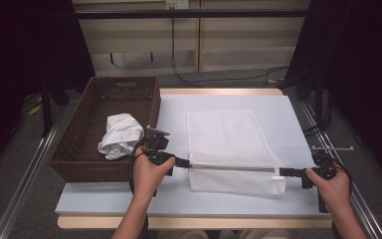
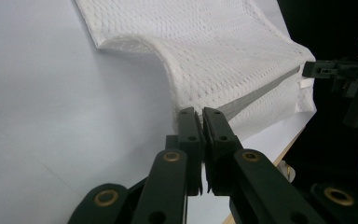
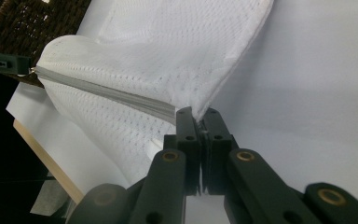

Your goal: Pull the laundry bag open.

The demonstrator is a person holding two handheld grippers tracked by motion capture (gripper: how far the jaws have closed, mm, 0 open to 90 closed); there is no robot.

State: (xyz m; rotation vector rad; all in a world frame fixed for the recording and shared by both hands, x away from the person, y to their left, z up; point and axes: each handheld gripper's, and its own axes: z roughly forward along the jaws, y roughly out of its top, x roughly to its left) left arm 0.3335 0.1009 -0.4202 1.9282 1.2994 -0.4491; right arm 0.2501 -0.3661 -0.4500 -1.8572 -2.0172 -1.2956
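A white mesh bag (image 1: 231, 149) with a grey zipper band (image 1: 229, 168) lies on the pale tabletop (image 1: 288, 119). At its left edge, a dark brown woven basket (image 1: 79, 134) holds white cloth (image 1: 121, 135).

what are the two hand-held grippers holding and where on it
Both hold the white mesh bag. The left hand-held gripper is shut on its left end at the grey zipper line, the right hand-held gripper on the right end, stretching it between them.

Beige cabinet (image 1: 194, 35) w/ black cables behind table (image 1: 298, 199); dark curtains both sides, grey floor (image 1: 25, 174), metal rails along it.
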